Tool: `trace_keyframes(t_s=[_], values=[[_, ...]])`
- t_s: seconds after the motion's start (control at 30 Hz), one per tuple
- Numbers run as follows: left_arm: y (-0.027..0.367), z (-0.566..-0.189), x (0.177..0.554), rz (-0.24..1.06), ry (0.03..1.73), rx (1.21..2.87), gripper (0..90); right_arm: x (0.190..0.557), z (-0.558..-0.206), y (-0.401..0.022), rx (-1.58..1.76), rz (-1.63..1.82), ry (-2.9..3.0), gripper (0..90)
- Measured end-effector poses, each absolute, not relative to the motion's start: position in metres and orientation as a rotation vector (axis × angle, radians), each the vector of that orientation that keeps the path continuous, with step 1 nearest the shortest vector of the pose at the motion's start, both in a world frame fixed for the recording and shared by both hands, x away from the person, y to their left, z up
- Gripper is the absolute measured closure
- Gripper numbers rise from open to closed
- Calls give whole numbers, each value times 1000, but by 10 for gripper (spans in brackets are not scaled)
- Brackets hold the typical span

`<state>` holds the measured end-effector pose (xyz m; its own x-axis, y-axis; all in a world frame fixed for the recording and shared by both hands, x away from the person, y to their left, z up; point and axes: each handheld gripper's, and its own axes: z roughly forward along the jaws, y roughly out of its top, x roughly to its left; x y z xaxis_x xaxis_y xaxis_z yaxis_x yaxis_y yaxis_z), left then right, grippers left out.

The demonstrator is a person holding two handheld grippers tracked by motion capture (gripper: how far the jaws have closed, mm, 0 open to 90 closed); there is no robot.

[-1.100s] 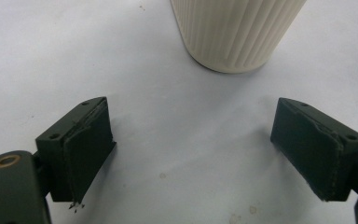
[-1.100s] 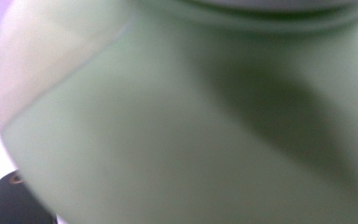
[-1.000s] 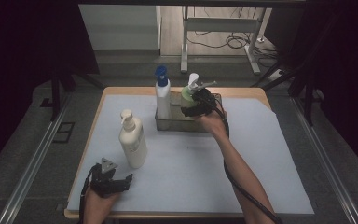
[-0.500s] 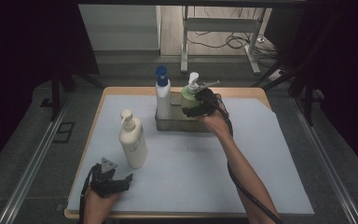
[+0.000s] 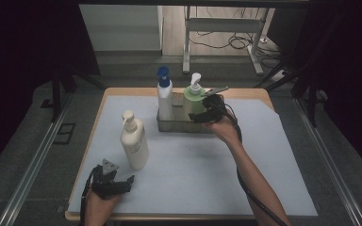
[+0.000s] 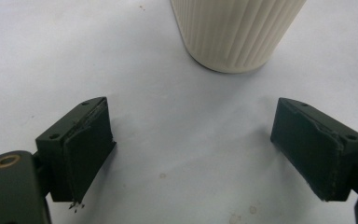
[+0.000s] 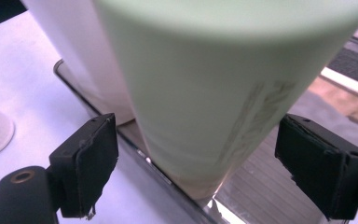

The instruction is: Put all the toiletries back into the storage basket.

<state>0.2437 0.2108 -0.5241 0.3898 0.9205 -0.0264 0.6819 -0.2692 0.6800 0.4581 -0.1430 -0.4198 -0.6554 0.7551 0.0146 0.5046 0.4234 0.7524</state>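
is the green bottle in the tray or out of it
In. The green bottle stands upright inside the metal tray, beside the blue-capped bottle.

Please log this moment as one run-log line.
right claw: open around green bottle in tray | left claw: open, facing cream bottle

1 overhead view, 2 close claw-level views

Green bottle (image 7: 205,93) blurred, top cropped; label unreadable
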Motion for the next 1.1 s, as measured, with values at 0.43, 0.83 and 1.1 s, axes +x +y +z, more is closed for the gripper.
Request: trace_keyframes(t_s=[0.43,0.83,1.1], values=[[211,-524,244,506,1368,2042,122,445,-427,-159,1094,1071,2361,430],[211,-524,244,507,1368,2042,122,448,-428,-175,1170,1005,2326,770],[211,-524,244,507,1368,2042,123,460,-431,-178,1232,992,2287,895]])
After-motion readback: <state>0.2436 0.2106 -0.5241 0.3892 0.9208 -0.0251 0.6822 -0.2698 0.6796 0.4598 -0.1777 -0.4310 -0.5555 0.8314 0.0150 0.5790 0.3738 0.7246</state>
